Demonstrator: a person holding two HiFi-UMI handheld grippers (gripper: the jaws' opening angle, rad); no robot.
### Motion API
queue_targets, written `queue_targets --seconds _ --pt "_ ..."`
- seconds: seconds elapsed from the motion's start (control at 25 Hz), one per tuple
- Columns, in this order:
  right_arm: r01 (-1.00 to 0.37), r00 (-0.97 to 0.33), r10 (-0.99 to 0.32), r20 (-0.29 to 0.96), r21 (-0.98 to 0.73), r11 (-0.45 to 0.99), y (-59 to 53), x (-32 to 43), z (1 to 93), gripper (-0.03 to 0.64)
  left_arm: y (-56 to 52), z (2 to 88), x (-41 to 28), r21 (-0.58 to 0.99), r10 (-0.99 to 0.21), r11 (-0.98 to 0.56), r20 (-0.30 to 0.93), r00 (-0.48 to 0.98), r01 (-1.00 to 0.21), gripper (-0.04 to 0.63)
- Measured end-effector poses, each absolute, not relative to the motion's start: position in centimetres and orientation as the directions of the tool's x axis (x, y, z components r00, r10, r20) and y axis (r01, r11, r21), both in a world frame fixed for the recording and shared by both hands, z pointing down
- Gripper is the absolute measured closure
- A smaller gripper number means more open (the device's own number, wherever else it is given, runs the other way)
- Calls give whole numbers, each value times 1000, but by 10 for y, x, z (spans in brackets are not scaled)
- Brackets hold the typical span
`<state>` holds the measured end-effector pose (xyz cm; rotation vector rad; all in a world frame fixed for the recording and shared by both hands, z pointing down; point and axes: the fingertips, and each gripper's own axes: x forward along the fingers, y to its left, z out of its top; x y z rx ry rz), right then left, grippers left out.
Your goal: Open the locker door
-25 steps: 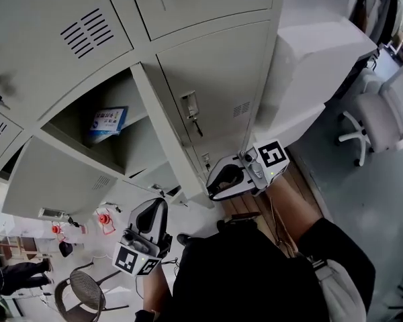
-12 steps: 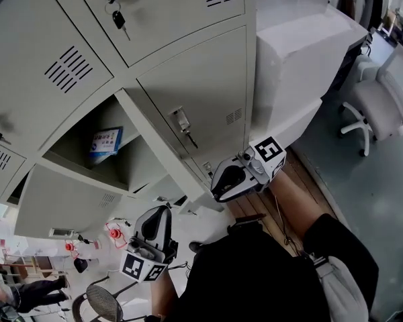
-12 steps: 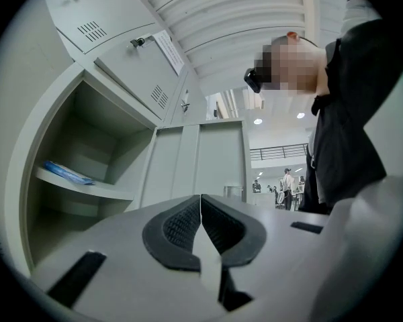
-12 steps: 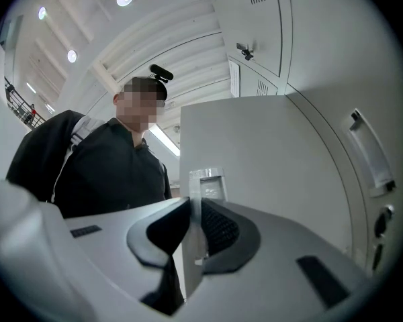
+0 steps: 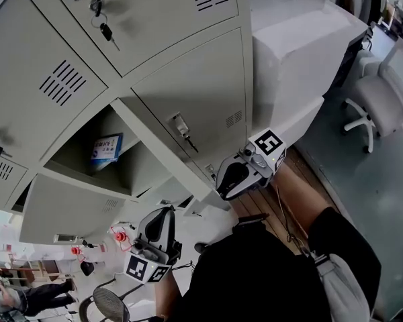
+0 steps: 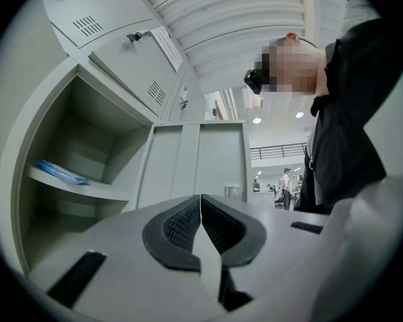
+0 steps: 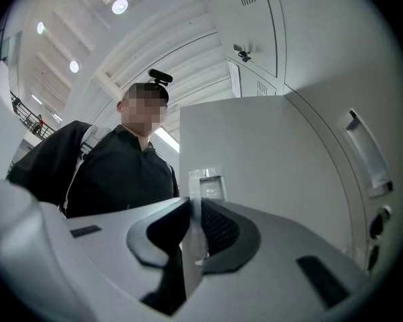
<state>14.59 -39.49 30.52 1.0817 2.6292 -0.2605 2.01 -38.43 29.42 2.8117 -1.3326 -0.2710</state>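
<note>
left gripper (image 5: 160, 215), lower centre, is pinched shut with nothing in it. right gripper (image 5: 223, 188), mid-frame, has its jaws closed thinly on the locker door (image 7: 269, 159) edge below the latch plate (image 7: 206, 182). the opening seems underway; next comes a steady outward swing.

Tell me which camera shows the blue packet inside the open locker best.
The head view: the blue packet faces the camera inside the open locker, its printed front visible. The left gripper view catches it only edge-on, as a thin blue strip. The right gripper view doesn't show it.
</note>
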Motion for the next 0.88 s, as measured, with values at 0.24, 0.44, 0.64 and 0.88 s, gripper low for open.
queue_targets --seconds 0.24,0.44,0.64,0.88 --pt "732 -658 680 -324 -60 679 -403 154 306 566 -387 298 23 97 -774 -632 -143 617 -769 578" --pt "734 -652 680 -335 -56 676 -408 159 306 561 -386 301 23 108 -779 -625 -137 611 -773 578" --pt "725 -659 671 -338 -49 687 -409 160 305 561 -381 305 23 115 -784 -619 -129 607 -777 578" --pt "677 -697 623 -354 -42 734 -404 158 305 556 -370 310 19 139 -794 -607 -124 595 -782 578"
